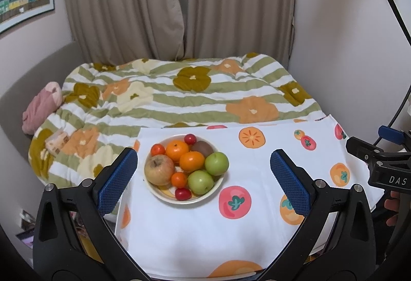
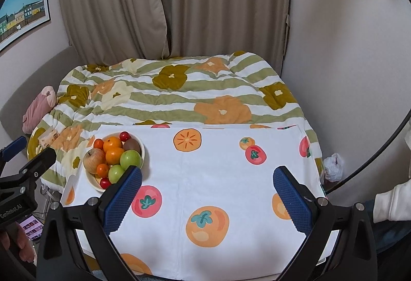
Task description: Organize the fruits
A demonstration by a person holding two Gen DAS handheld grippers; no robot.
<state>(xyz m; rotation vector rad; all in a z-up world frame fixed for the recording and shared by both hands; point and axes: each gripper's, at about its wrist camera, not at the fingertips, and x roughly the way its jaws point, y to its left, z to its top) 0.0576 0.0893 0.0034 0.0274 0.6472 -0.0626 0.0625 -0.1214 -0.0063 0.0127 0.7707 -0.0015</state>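
On the fruit-print cloth (image 1: 195, 229), near its left edge, the bowl (image 1: 221, 184) heaped with fruits (image 1: 191, 161) was seen; the left gripper (image 1: 203, 178) and right gripper (image 2: 207, 200) were held wide apart, empty.

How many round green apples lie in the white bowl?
2. One round green apple sits at the white bowl's right edge; the other lies just nearer the camera. More may be hidden underneath.

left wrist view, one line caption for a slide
Open left tool above a white bowl of mixed fruit on a fruit-print cloth.
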